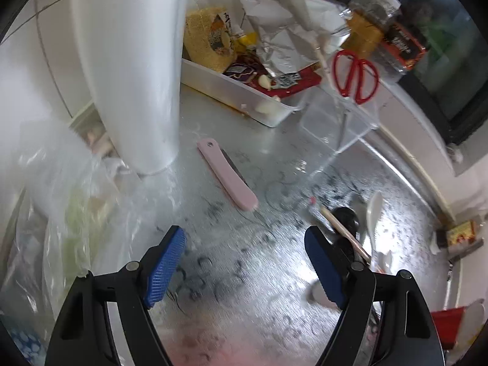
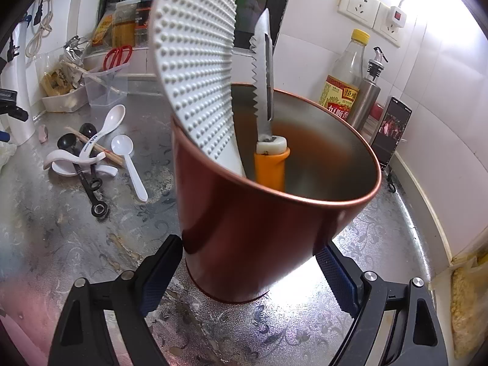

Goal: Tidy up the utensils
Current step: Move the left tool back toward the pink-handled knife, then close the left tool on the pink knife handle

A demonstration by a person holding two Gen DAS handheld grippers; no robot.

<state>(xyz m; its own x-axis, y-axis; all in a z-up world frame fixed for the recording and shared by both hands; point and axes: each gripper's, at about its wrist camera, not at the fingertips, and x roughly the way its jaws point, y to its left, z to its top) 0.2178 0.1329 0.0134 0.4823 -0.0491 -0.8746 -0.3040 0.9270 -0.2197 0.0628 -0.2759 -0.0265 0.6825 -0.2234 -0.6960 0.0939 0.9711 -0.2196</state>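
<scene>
A copper-red metal cup [image 2: 253, 222] stands on the steel counter between the fingers of my right gripper [image 2: 250, 262], which is closed on its base. Inside it are a white dimpled rice paddle [image 2: 195, 61] and an orange-handled serrated peeler [image 2: 268, 155]. A pile of white spoons [image 2: 103, 134], black measuring spoons [image 2: 88, 180] and chopsticks [image 2: 97, 146] lies left of the cup. My left gripper [image 1: 244, 262] is open and empty above the counter. A pink folding knife [image 1: 227, 177] lies just ahead of it. The pile also shows at the right in the left wrist view [image 1: 360, 228].
A white roll [image 1: 131, 70] stands left of the knife, with plastic bags [image 1: 76, 213] beside it. A tray of food packets [image 1: 244, 91] and a clear container [image 1: 338, 122] holding red scissors [image 1: 355, 73] sit at the back. Bottles [image 2: 344, 76] and a phone [image 2: 390, 131] stand by the right wall.
</scene>
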